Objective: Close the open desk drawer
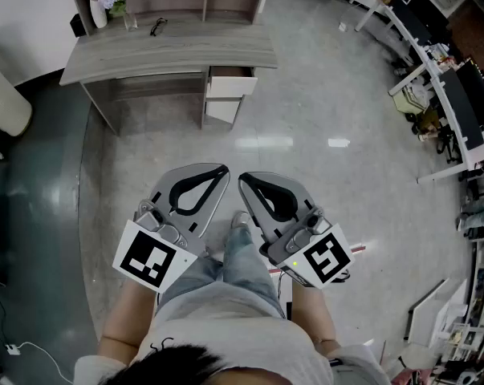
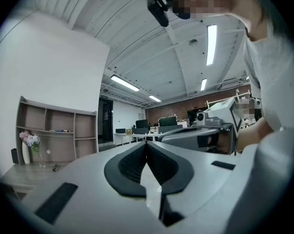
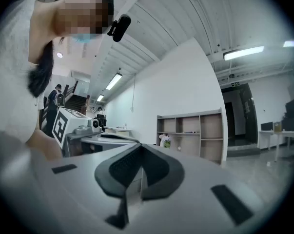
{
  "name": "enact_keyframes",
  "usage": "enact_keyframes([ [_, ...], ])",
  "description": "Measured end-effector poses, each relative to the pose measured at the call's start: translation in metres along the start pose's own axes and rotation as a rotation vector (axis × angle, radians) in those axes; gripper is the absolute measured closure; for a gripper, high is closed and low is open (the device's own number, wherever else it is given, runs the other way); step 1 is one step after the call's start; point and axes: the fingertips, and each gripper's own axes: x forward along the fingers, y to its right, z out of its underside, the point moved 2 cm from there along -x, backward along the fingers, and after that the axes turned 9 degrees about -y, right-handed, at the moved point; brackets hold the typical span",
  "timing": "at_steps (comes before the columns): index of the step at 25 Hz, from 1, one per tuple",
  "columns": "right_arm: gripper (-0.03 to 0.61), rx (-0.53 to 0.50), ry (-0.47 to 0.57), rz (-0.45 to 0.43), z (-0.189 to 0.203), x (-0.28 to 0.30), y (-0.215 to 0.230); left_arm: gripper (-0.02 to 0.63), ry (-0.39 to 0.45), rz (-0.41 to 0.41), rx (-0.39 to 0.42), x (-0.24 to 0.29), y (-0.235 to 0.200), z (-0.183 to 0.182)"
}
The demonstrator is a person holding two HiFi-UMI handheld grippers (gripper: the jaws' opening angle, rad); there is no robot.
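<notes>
Both left gripper (image 1: 218, 171) and right gripper (image 1: 246, 181), jaws clenched on nothing, hang well apart from the bench's (image 1: 169, 50) open drawer (image 1: 230, 83), so approaching to push its front likely comes next.

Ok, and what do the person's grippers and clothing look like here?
Both the left gripper and right gripper are pale grey shells with black ribbed teardrop-shaped pads. Each carries a white cube with black square markers; a green light glows on the right one. The person wears blue jeans and a white top.

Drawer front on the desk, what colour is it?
The drawer front is white; head view shows it best.
</notes>
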Motion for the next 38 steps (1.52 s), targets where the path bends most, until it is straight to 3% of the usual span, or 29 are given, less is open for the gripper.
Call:
enact_keyframes([
  [5,0.571,0.015,0.04,-0.021,-0.011,0.002,-0.004,0.603,0.001,0.003,-0.006,0.0,0.001,0.002],
  [10,0.571,-0.001,-0.002,-0.002,-0.002,-0.002,-0.002,0.603,0.003,0.0,0.0,-0.001,0.0,-0.001],
  [21,0.57,-0.008,0.017,-0.015,-0.002,0.005,0.011,0.603,0.018,-0.004,0.029,0.012,-0.014,0.001],
  [30,0.571,0.004,-0.004,-0.048,0.004,0.021,0.064,0.603,0.035,-0.026,-0.01,0.057,-0.039,-0.006],
  [38,0.571,0.004,0.021,-0.078,-0.002,0.035,0.152,0.603,0.044,-0.06,-0.01,0.133,-0.068,-0.026],
])
